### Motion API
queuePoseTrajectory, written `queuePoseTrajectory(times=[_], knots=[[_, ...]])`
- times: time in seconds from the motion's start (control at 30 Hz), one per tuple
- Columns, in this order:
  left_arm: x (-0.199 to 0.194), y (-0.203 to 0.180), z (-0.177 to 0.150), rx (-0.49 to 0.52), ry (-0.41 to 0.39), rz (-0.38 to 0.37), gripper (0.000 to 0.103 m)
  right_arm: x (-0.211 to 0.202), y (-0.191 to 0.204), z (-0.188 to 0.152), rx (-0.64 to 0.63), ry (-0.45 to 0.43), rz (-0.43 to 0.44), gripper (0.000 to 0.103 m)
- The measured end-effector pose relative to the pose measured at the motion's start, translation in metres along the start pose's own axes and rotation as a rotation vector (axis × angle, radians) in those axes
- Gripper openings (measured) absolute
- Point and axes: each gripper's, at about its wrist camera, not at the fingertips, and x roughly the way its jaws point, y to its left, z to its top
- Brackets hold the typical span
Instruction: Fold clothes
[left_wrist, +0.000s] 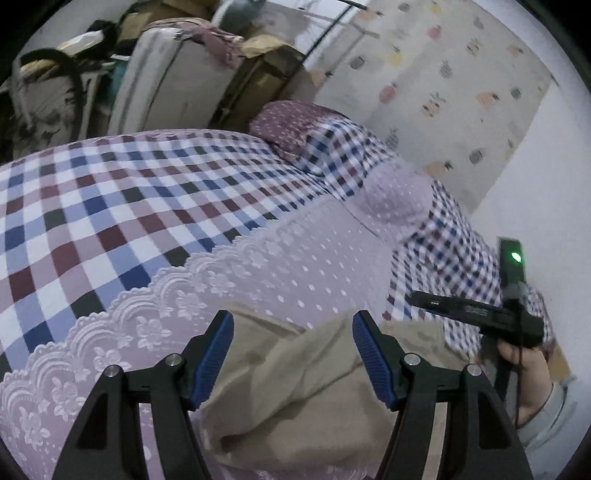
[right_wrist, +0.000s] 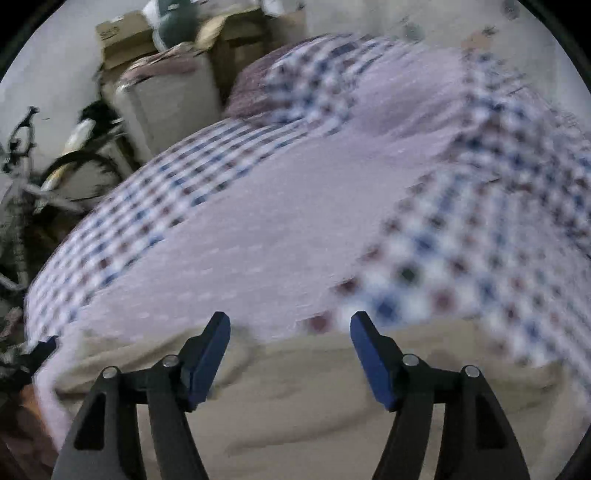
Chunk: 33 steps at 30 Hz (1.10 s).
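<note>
- so i'm at the fold clothes job, working on a bed, and the thing in question is a beige garment lying crumpled on the lilac dotted cover near the bed's close edge.
- my left gripper hangs just over the garment with its blue pads well apart and nothing pinched between them. cloth shows in the gap, but the pads aren't pressing on it.
- my right gripper is spread just as wide, and it's empty too. that view is smeared, but the beige garment fills the bottom of it, below the fingers.
- from the left view i can see my right hand off to the side holding its tool over the checked sheet.
- my read: i'm between grabs, so neither edge is picked up yet and no fold is formed that i can see. early days, i reckon.
- next move, i think, wants both tools down on two matching corners or a hem, pinching only the beige layer and not the lace-trimmed cover under it.
- tricky bit: the cloth is bunched, so i can't tell which edge is which from here.
</note>
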Motion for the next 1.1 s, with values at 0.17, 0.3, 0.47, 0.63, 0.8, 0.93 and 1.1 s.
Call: queuePoseTrajectory(times=[0.17, 0.3, 0.47, 0.63, 0.8, 0.93, 1.1], knots=[[0.006, -0.004, 0.001, 0.059, 0.012, 0.013, 0.071, 0.052, 0.033, -0.003, -0.085, 0.087, 0.027, 0.071], [0.005, -0.001, 0.004, 0.040, -0.012, -0.015, 0.071, 0.082, 0.049, -0.008, -0.163, 0.145, -0.003, 0.068], [-0.001, -0.013, 0.001, 0.122, -0.032, -0.047, 0.071, 0.081, 0.074, -0.010, -0.292, 0.140, -0.038, 0.003], [-0.008, -0.024, 0.000, 0.178, -0.071, -0.084, 0.071, 0.031, 0.109, 0.012, -0.367, 0.015, 0.032, 0.003], [-0.036, -0.013, 0.010, 0.108, -0.203, -0.150, 0.071, -0.042, 0.161, 0.032, -0.494, -0.127, 0.153, 0.003], [-0.064, -0.003, 0.016, 0.081, -0.328, -0.215, 0.071, -0.108, 0.207, 0.031, -0.639, -0.244, 0.285, 0.003], [-0.099, 0.015, 0.022, 0.041, -0.473, -0.213, 0.071, -0.148, 0.272, 0.016, -0.815, -0.287, 0.336, 0.004]])
